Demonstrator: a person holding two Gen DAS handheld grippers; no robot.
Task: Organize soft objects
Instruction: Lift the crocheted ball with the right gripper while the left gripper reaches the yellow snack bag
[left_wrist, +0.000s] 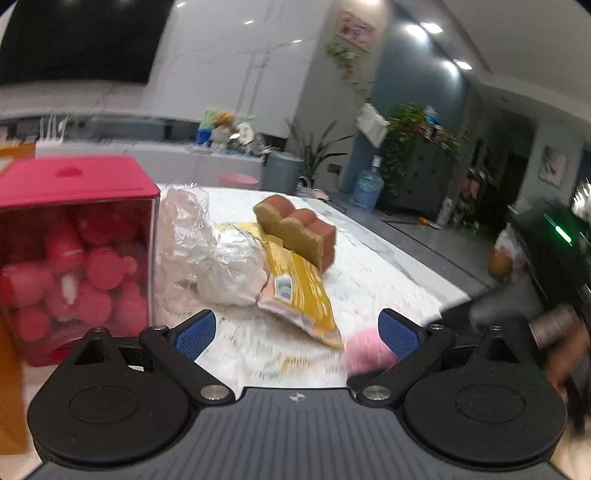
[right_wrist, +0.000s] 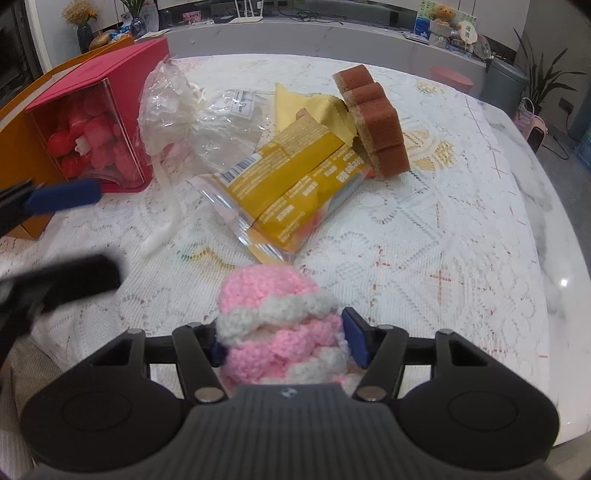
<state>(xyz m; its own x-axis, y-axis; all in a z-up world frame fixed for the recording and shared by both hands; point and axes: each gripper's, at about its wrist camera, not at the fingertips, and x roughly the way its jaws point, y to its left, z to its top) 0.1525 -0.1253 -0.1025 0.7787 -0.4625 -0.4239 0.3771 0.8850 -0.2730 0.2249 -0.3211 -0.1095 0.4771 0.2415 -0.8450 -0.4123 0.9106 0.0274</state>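
Right wrist view: lace-covered table (right_wrist: 424, 229), red box (right_wrist: 99, 122) by its left edge, yellow packet (right_wrist: 295, 181) mid-table, pink-and-white knitted ball (right_wrist: 277, 325) near the front edge between the right gripper (right_wrist: 284, 343) pads, touching both. Left gripper (left_wrist: 297, 334) gapes empty.

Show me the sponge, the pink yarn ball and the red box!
sponge (right_wrist: 373, 122), right wrist view, on its brown top.
yarn ball (right_wrist: 264, 286), right wrist view, on its pink upper part.
red box (left_wrist: 74, 173), left wrist view, on its lid.
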